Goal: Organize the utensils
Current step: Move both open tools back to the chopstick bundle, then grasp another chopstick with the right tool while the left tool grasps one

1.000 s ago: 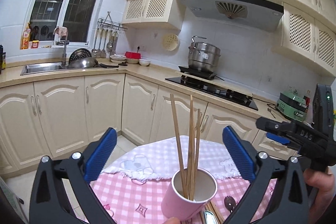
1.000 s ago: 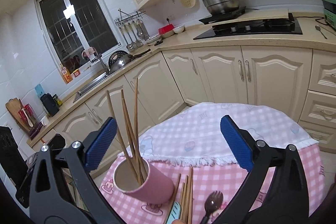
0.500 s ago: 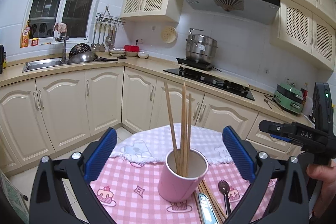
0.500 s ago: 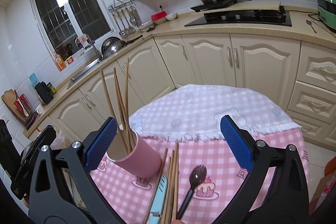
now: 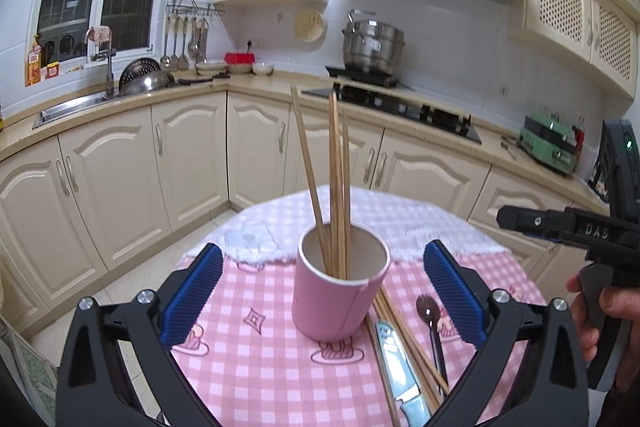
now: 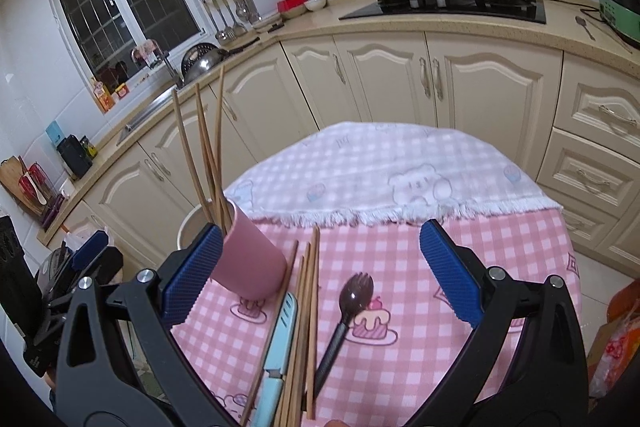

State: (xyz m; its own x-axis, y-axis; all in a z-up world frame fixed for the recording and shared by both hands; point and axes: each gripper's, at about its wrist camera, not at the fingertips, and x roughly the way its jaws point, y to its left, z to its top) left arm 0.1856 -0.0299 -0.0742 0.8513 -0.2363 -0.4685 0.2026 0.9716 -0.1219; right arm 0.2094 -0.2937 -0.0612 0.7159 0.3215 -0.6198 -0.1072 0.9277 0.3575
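Note:
A pink cup (image 5: pixel 336 291) (image 6: pixel 250 259) stands upright on the pink checked tablecloth (image 5: pixel 256 359) with several wooden chopsticks (image 5: pixel 334 183) (image 6: pixel 206 147) in it. Beside the cup lie more loose chopsticks (image 6: pixel 306 311) (image 5: pixel 404 339), a light blue knife (image 6: pixel 280 339) (image 5: pixel 394 359) and a dark brown spork (image 6: pixel 348 311) (image 5: pixel 430 323). My left gripper (image 5: pixel 322 293) is open, the cup sitting between and beyond its blue pads, untouched. My right gripper (image 6: pixel 320 275) is open above the loose utensils. It also shows at the right edge of the left wrist view, held by a hand (image 5: pixel 596 311).
The round table (image 6: pixel 400 163) has a white bear-print cloth over its far half. Cream kitchen cabinets (image 5: pixel 188 155) run behind it, with a sink (image 5: pixel 76 105), a stove (image 6: pixel 444 3) with a steel pot (image 5: pixel 372 47), and a green appliance (image 5: pixel 550 143). An orange bag (image 6: pixel 616 343) sits at the table's right.
Both grippers have pulled back and tilted down, so the cup and the loose utensils now sit higher and fuller in view. Both stay open and the objects have not moved.

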